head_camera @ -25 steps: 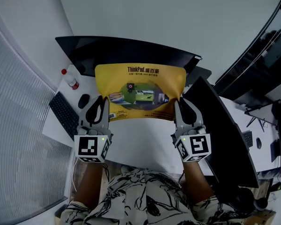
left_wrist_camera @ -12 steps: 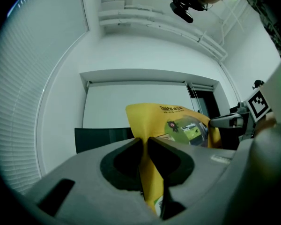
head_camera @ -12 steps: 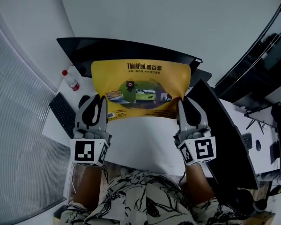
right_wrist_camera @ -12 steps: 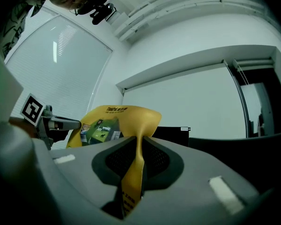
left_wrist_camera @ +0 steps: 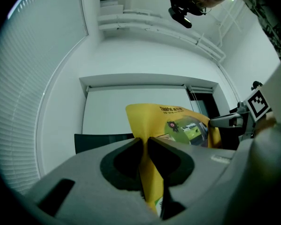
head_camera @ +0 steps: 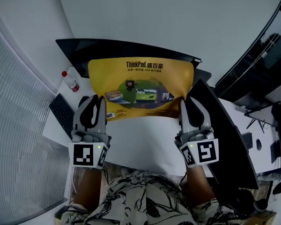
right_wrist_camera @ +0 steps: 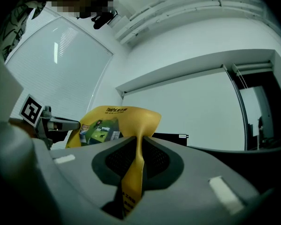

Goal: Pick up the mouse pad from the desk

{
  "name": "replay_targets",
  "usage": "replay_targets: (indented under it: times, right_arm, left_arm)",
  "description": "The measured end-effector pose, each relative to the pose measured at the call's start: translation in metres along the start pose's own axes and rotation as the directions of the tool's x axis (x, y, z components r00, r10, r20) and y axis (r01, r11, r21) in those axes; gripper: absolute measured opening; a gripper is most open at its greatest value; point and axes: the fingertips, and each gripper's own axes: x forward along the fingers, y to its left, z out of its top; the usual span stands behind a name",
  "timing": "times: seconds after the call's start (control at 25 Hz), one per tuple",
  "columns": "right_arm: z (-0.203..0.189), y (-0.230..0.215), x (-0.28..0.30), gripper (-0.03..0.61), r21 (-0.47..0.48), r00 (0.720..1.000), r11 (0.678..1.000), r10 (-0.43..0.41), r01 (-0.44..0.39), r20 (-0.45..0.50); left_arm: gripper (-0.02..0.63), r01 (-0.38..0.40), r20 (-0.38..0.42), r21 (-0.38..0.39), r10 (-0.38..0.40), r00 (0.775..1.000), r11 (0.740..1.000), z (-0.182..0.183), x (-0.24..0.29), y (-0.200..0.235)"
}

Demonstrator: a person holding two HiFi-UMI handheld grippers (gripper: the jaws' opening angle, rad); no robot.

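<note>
Your left claw [head_camera: 99,102] and right claw [head_camera: 183,101] each pinch a near corner of the yellow mouse pad [head_camera: 140,81], holding it up off the white tabletop [head_camera: 140,142].

Even, soft daylight, sharp focus throughout; gripper views bulge fisheye-style with dark vignetted corners.

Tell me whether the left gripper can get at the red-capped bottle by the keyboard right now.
Probably not yet. The left gripper is shut on a corner of the mouse pad, so its jaws are taken. The bottle stands close by with nothing between; the gripper would have to let go first.
</note>
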Motion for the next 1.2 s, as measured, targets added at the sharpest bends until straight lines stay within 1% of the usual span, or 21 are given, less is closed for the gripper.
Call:
replay_targets:
  times: [0.52, 1.2]
  right_arm:
    - [-0.012, 0.002, 0.004, 0.06, -0.014, 1.0, 1.0, -0.008, 0.008, -0.026]
    - [-0.014, 0.001, 0.005, 0.06, -0.014, 0.999, 1.0, -0.003, 0.002, -0.037]
  left_arm:
    - [0.064, 0.005, -0.018, -0.016, -0.005, 1.0, 1.0, -0.016, 0.003, 0.004]
    - [0.064, 0.001, -0.033, -0.02, -0.001, 0.999, 1.0, -0.018, 0.003, 0.003]
